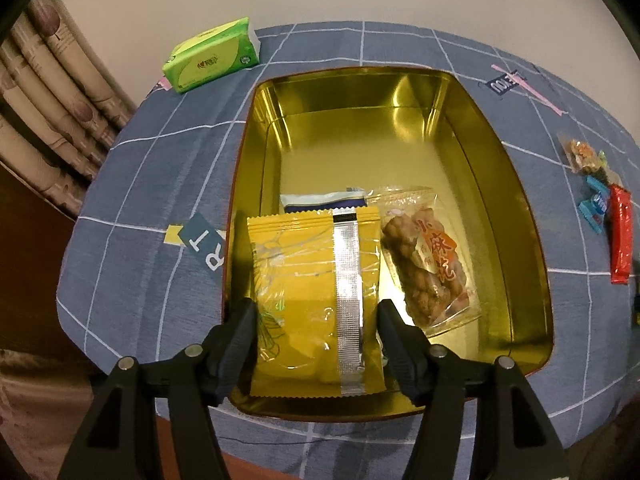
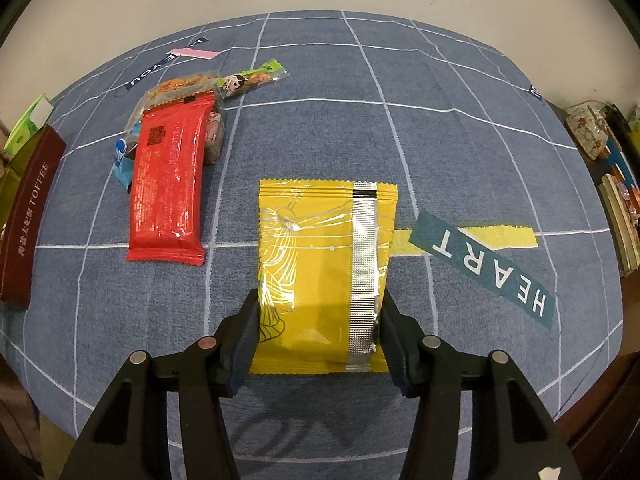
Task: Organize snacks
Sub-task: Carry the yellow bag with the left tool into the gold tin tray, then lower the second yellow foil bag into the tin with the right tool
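Note:
A gold tin [image 1: 516, 184] stands open on the blue checked cloth. Inside it lie a clear bag of brown twists [image 1: 428, 260], a white-and-blue packet [image 1: 324, 200] and a yellow packet [image 1: 312, 280] with a silver seam, its near end against the tin's front wall. My left gripper [image 1: 314, 312] straddles that yellow packet, its fingers beside the edges without squeezing. In the right wrist view a second yellow packet [image 2: 320, 248] lies flat on the cloth. My right gripper [image 2: 320, 308] is shut on its near half, and the right edge buckles inward.
A red packet [image 2: 168, 184] lies left of the right gripper over a pile of small snacks [image 2: 180, 88], with a green stick packet [image 2: 252, 78] behind. The dark red tin wall marked TOFFEE [image 2: 28, 216] is at far left. A green tissue pack [image 1: 212, 56] sits at the back.

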### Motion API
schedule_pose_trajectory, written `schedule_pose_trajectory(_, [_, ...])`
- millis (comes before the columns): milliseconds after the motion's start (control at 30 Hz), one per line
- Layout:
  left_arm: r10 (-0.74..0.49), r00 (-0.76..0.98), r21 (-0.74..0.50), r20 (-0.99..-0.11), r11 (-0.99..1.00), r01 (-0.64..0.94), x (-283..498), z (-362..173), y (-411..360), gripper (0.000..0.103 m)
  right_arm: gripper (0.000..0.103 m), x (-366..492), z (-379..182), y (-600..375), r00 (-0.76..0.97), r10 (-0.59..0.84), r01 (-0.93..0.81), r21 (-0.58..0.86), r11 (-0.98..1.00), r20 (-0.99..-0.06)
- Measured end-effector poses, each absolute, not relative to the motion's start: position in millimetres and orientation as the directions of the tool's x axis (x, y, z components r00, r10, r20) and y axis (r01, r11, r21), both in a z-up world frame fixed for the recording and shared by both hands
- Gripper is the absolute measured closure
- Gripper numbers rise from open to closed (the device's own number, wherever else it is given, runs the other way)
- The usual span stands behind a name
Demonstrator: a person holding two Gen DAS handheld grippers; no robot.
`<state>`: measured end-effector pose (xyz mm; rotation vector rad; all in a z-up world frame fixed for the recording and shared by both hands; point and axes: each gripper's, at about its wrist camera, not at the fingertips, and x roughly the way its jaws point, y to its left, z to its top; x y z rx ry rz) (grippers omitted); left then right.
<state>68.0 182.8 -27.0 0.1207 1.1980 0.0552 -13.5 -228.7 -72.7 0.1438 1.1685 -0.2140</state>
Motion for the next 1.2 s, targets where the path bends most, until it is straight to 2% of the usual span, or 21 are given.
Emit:
schedule_pose_trajectory(367, [0.081,0.461,0.1,-0.884,0.995,0.017,63,-3,184,0.038,0.052,-7,-41,-221,0.433,-0.065,0.227,0.039,0.973,-0.899])
schedule_pose_trajectory(733, [0.198,0.519,0.168,-0.831,0.98,-0.106,48,15,206,0.038,0.052,35,17,-117,0.529,0.092,-0.025,0.093,0.995,-0.844])
schedule_pose_trajectory(1067, [0.227,0.492,0.115,-0.84,0.962,-0.248,30,22,247,0.038,0.052,53,29,-10,0.509,0.225,-0.213,0.132,0.968,-0.831])
schedule_pose_trajectory(1200, [0.256,0.482,0.133,-0.838,0.952,-0.275,23,22,255,0.038,0.052,57,28,23,0.493,0.251,-0.261,0.133,0.956,-0.833])
